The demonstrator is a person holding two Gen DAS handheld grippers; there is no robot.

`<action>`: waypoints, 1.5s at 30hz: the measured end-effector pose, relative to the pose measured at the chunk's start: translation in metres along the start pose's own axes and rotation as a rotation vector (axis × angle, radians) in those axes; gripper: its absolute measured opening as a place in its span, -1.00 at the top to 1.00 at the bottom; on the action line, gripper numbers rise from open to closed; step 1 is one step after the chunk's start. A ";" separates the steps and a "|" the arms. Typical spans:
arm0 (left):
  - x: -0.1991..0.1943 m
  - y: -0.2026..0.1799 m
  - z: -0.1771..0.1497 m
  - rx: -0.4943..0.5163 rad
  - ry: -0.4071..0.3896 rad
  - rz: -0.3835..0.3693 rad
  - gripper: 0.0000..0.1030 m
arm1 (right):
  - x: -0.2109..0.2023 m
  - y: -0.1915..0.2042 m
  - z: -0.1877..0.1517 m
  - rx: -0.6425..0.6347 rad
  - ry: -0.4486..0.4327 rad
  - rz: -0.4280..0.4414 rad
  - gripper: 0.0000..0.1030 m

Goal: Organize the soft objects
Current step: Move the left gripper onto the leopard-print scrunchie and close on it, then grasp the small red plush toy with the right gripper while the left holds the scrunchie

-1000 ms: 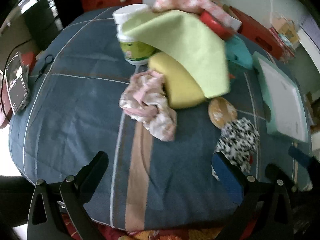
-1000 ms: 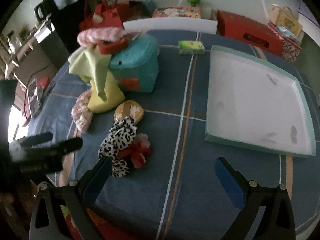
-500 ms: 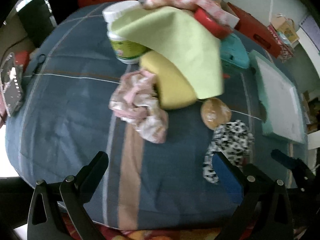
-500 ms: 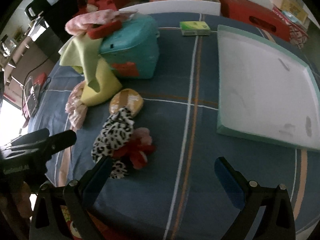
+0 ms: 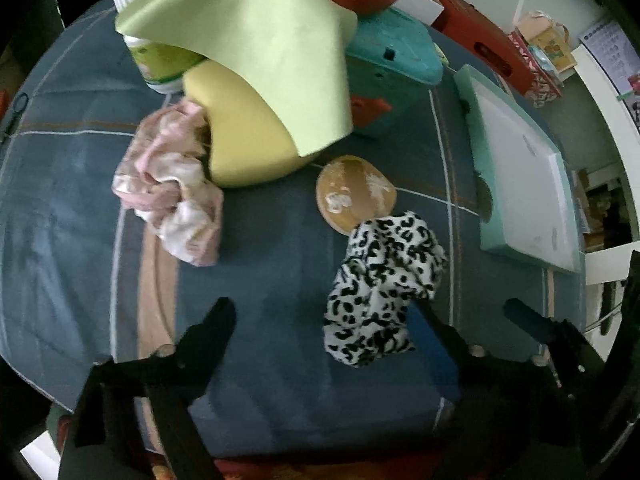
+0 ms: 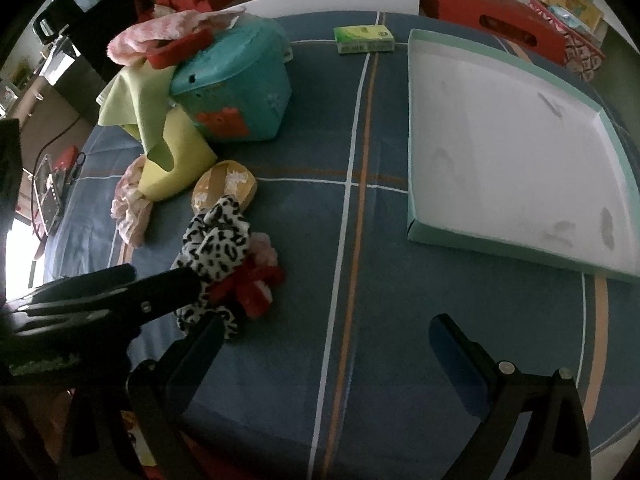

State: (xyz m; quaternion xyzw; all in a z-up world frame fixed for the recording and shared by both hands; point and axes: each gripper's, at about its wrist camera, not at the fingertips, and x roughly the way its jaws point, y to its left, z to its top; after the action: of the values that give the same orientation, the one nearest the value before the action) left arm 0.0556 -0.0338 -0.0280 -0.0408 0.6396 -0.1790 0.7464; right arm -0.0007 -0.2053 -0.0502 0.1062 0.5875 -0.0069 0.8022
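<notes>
A leopard-print cloth (image 5: 380, 280) lies on the blue bedspread, against the right finger of my open left gripper (image 5: 320, 320). It also shows in the right wrist view (image 6: 216, 240), with a red and pink scrunchie (image 6: 252, 280) beside it. A pink crumpled cloth (image 5: 172, 184), a yellow sponge (image 5: 244, 140) and a light green cloth (image 5: 264, 48) sit further back. A tan soft disc (image 5: 352, 192) lies between them. My right gripper (image 6: 324, 344) is open and empty above bare bedspread.
A teal-rimmed white tray (image 6: 504, 136) lies at the right. A teal toy box (image 6: 236, 92) holds a red item and a pink cloth on top. A white jar (image 5: 152, 64) stands behind the sponge. A green packet (image 6: 364, 39) lies far back.
My left gripper has moved forward and right, so the leopard cloth now lies against its right finger. My right gripper has crept forward a little.
</notes>
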 end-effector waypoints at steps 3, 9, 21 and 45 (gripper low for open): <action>0.017 -0.003 0.001 0.006 0.006 -0.036 -0.47 | 0.001 0.001 -0.001 -0.007 0.003 -0.003 -1.00; 0.050 -0.018 0.000 -0.020 0.036 -0.118 -0.18 | -0.001 0.004 -0.005 -0.015 0.014 -0.012 -1.00; 0.057 -0.011 0.005 -0.070 0.022 -0.222 0.43 | -0.001 0.005 -0.006 -0.014 0.022 -0.019 -1.00; 0.025 0.052 -0.012 -0.217 -0.045 -0.147 0.49 | 0.012 0.045 0.006 -0.101 -0.007 0.053 -0.92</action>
State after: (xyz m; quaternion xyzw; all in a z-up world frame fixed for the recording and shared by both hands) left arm 0.0577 0.0086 -0.0687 -0.1719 0.6337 -0.1621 0.7366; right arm 0.0151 -0.1611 -0.0519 0.0812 0.5813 0.0437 0.8085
